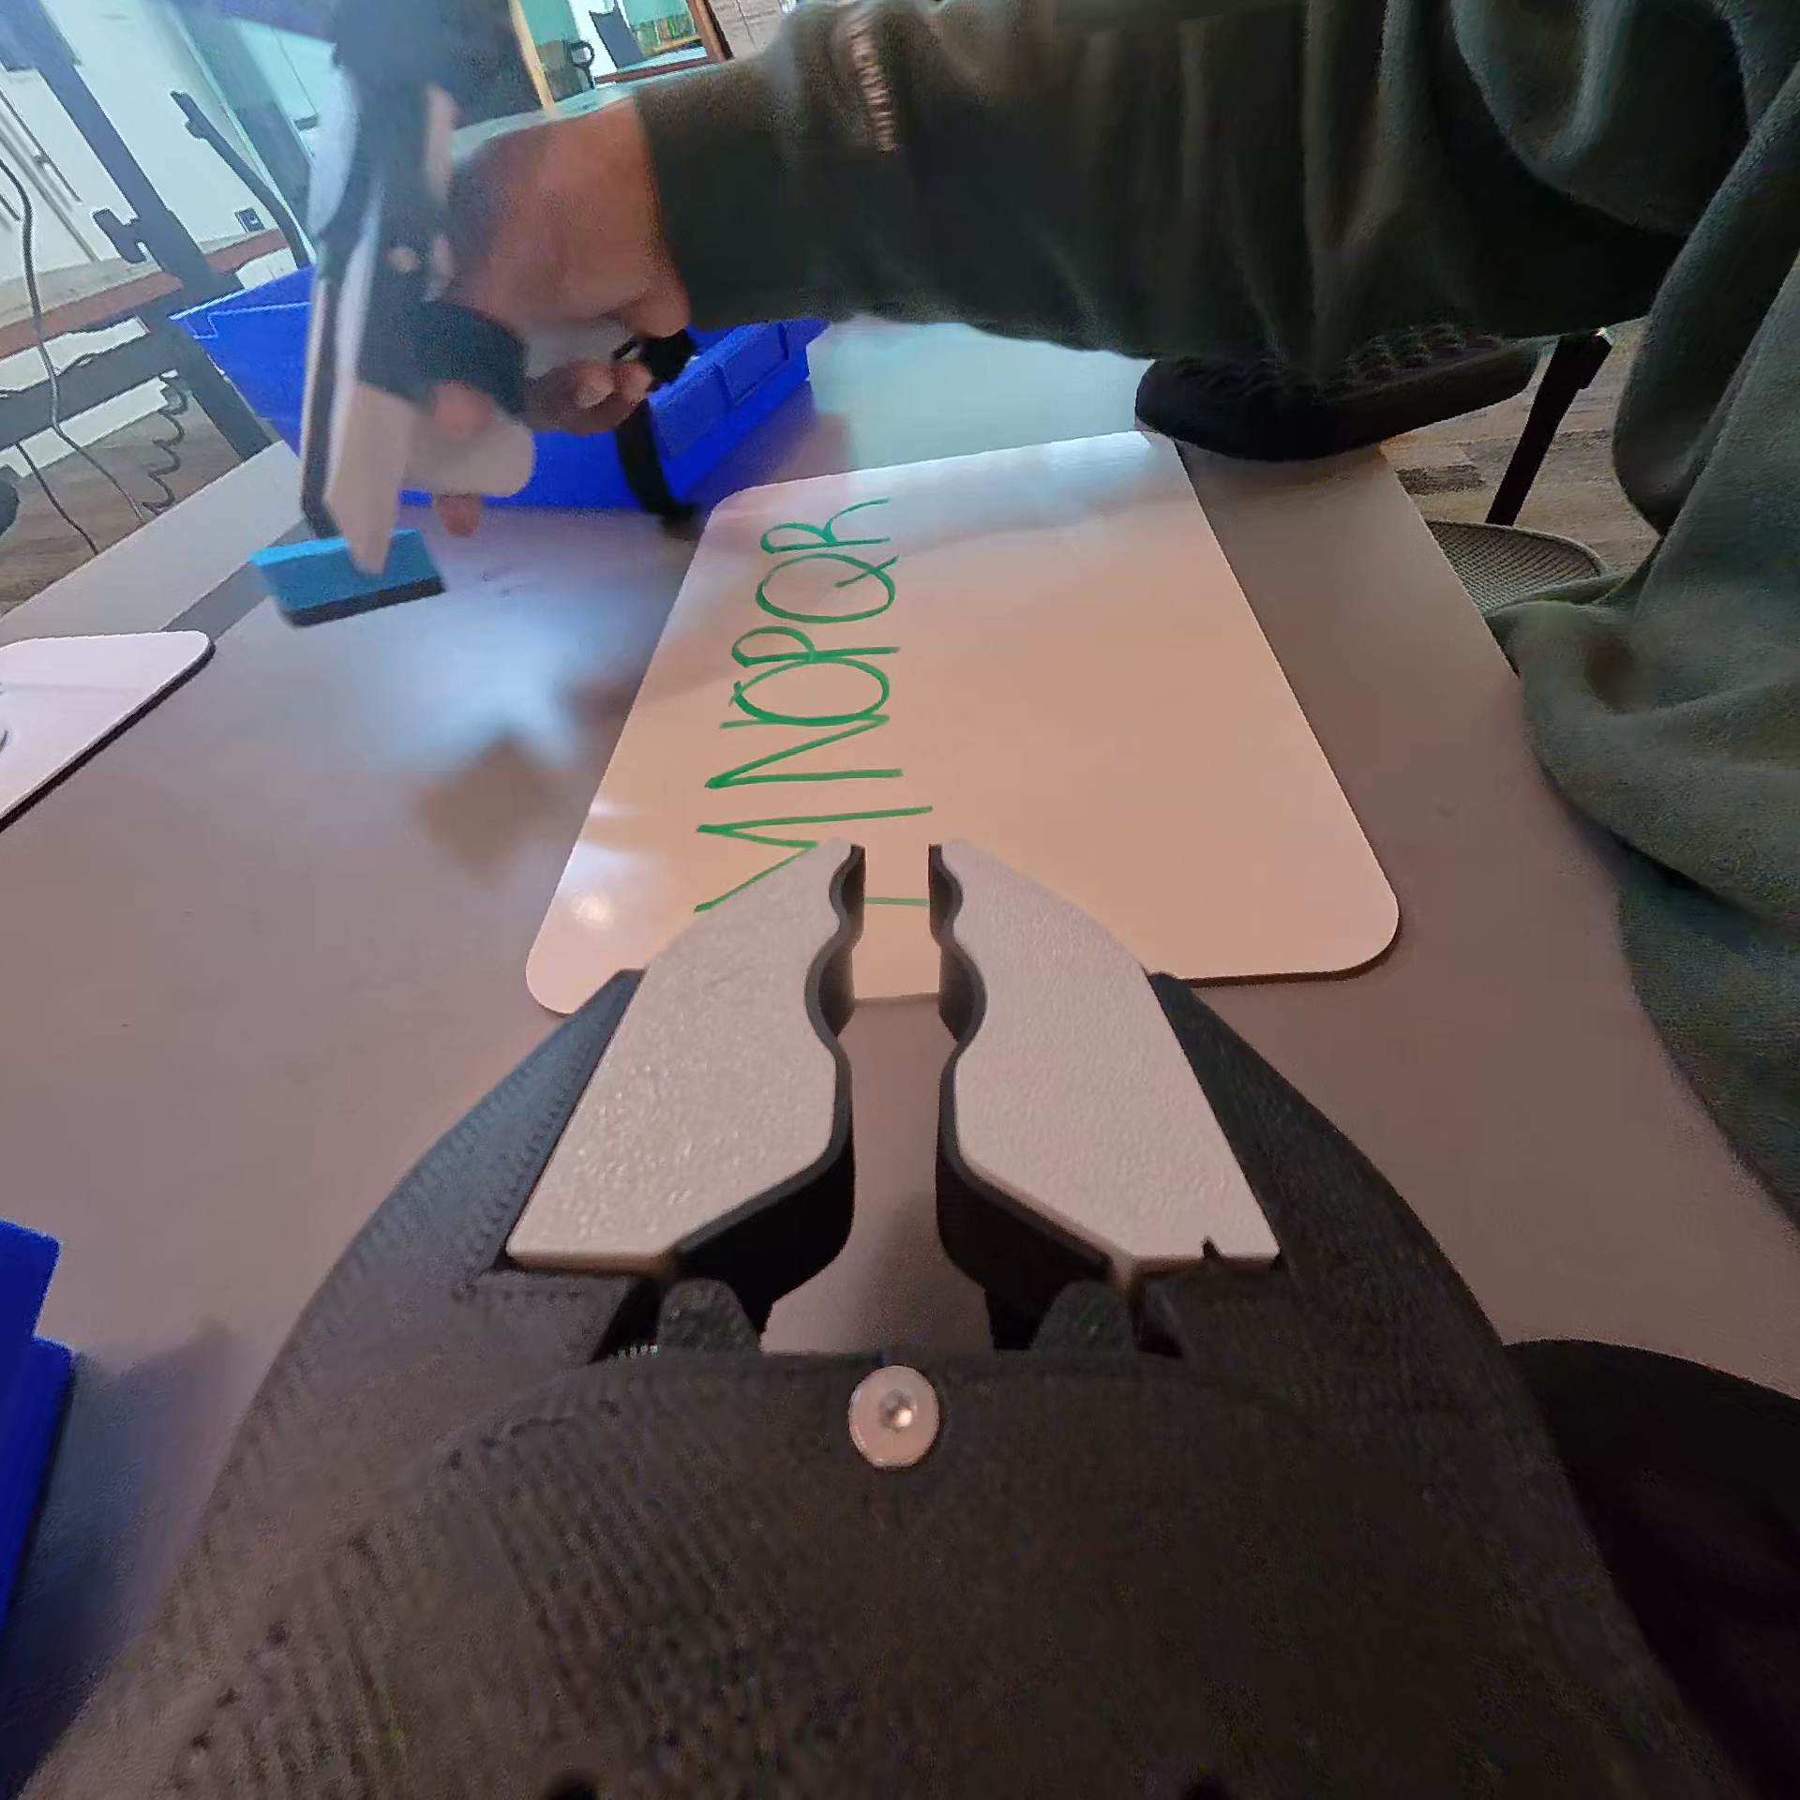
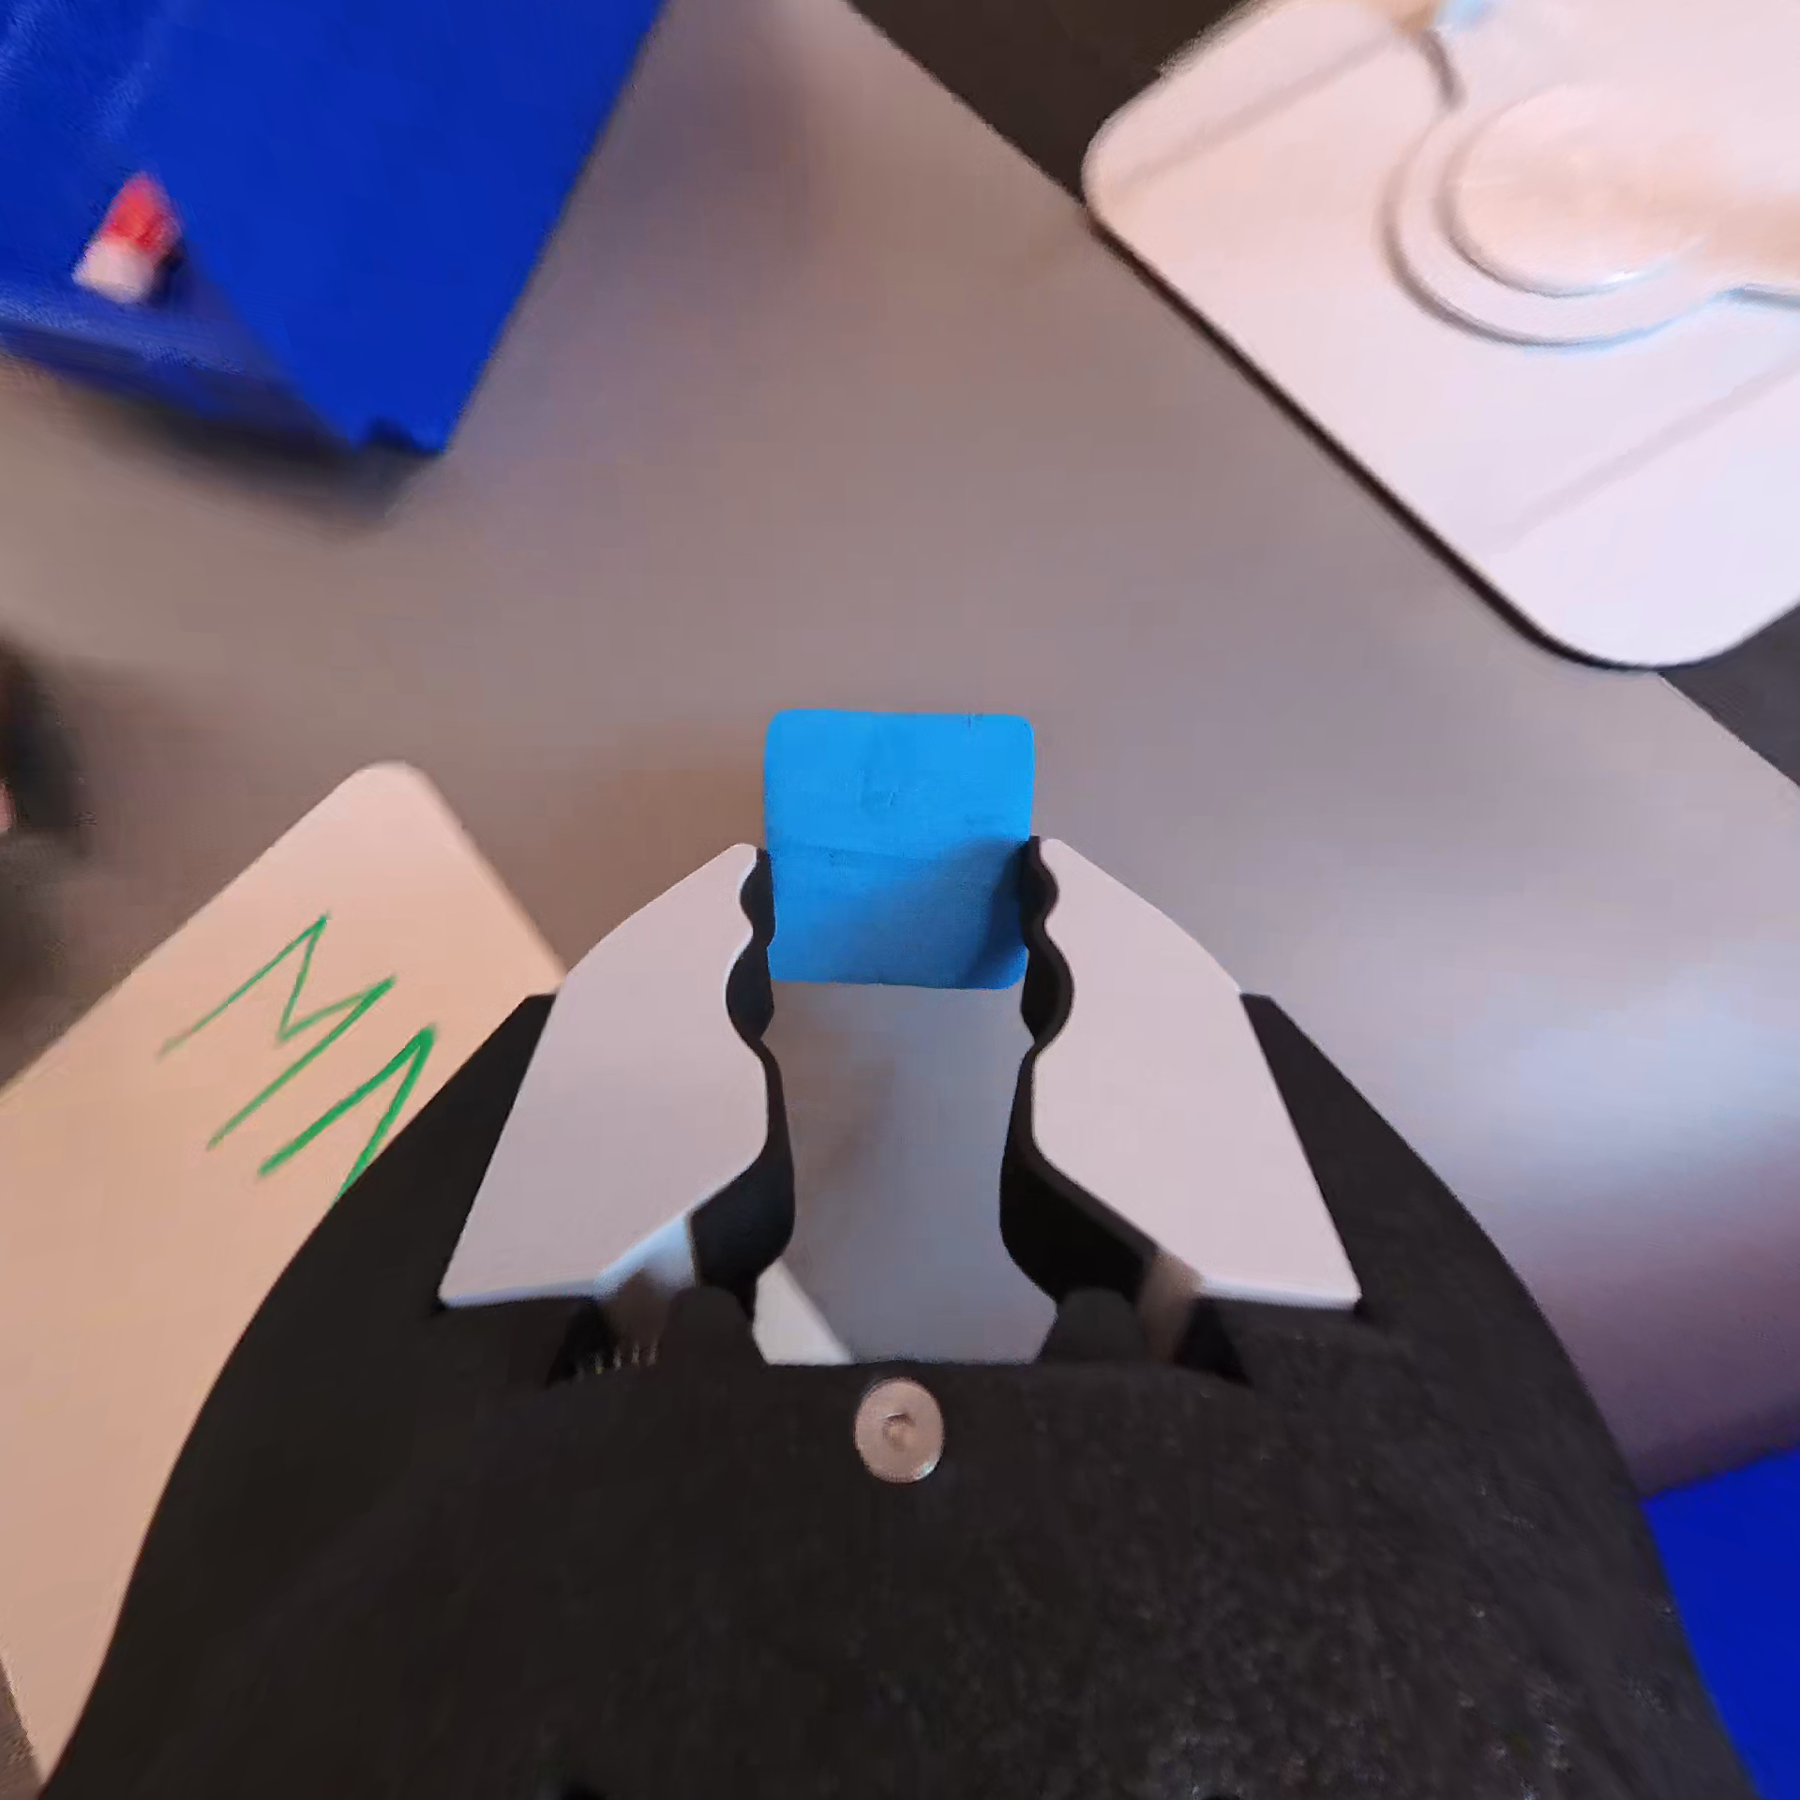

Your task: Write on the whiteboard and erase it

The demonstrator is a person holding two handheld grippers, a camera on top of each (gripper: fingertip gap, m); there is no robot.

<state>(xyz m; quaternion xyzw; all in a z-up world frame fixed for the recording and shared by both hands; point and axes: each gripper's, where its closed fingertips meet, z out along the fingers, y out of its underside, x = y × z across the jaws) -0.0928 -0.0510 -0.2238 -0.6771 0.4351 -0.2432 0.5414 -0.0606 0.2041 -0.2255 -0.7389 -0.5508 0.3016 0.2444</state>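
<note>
The whiteboard [image 1: 1052, 701] lies on the grey table [image 1: 292, 925] and bears a line of green writing [image 1: 828, 701]. My left gripper [image 1: 896, 867] hovers over the board's near edge, its jaws a narrow slit apart with nothing between them. My right gripper [image 2: 896, 857] is shut on a blue eraser [image 2: 896, 808], with both pads against its sides. The left wrist view shows the eraser [image 1: 321, 584] at the right gripper's fingertip, low over the table and left of the board. A corner of the board [image 2: 117, 1218] with green strokes shows at the lower left of the right wrist view.
A blue bin [image 1: 721, 390] stands beyond the board and also shows in the right wrist view [image 2: 292, 195]. A second white board [image 2: 1461, 438] with a clear object on it lies to the left [image 1: 78, 692]. A person's sleeve [image 1: 1071, 175] reaches across the far end.
</note>
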